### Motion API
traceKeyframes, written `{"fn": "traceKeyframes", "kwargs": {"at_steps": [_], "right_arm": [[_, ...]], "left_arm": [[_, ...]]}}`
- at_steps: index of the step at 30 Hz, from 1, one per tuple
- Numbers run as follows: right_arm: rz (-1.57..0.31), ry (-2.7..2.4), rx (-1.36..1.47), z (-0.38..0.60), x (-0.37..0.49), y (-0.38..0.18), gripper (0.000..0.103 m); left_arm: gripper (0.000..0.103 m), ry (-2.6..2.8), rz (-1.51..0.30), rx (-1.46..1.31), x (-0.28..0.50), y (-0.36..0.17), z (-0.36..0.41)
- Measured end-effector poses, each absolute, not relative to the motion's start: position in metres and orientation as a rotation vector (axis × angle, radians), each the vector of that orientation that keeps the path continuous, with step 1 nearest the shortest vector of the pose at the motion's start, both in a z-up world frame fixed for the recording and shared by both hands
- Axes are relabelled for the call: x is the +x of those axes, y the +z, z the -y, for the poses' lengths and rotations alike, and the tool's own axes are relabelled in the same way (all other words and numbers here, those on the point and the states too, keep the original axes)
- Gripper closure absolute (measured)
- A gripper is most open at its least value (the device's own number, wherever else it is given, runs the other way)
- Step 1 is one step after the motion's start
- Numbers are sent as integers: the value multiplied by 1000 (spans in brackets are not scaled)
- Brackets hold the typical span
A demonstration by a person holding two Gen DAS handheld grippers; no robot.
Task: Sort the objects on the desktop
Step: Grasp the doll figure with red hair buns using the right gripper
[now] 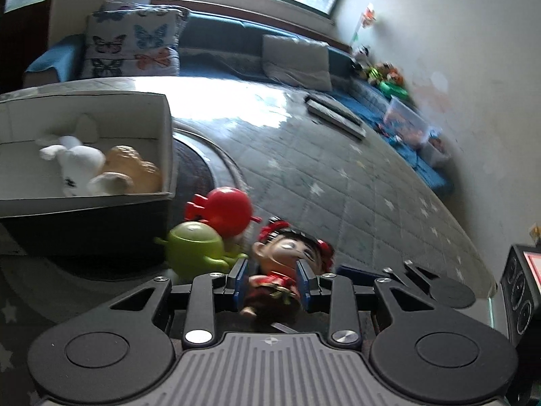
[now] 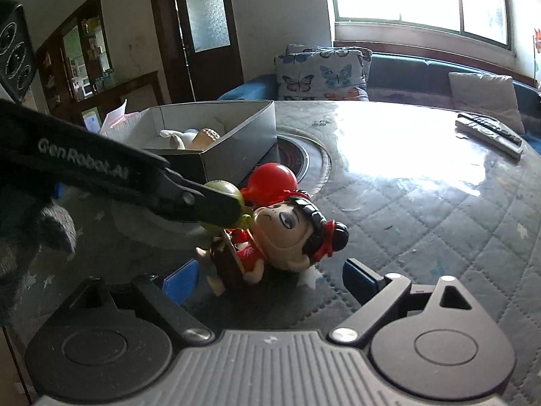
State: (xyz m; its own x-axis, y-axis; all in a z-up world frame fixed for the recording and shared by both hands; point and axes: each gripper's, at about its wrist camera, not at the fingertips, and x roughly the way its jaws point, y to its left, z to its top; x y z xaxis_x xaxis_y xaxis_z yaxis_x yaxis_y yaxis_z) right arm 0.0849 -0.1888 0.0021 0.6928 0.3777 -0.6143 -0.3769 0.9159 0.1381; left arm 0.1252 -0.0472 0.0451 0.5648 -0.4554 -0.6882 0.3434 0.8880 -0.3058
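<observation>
Left gripper (image 1: 272,282): we find its blue pads pinching the red-clad, big-headed doll figurine (image 1: 287,264) at the body.
Right gripper (image 2: 270,279): spread wide, holding nothing, near the doll.
Doll position: beside the green android toy (image 1: 196,247) and red round toy (image 1: 230,209), before the grey cardboard box (image 1: 167,155) on the quilted table cover (image 1: 338,176).

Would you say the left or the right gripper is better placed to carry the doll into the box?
Left gripper: its pads already clamp the doll, with the box close by. The right gripper sits open.
</observation>
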Motion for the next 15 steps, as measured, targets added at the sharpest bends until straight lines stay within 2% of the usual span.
{"fn": "traceKeyframes", "kwargs": {"at_steps": [9, 15], "right_arm": [[-700, 462, 39, 196, 93, -6, 3], [-687, 486, 43, 193, 97, -7, 4]], "left_arm": [[68, -475, -888, -77, 131, 37, 62], [66, -453, -918, -59, 136, 32, 65]]}}
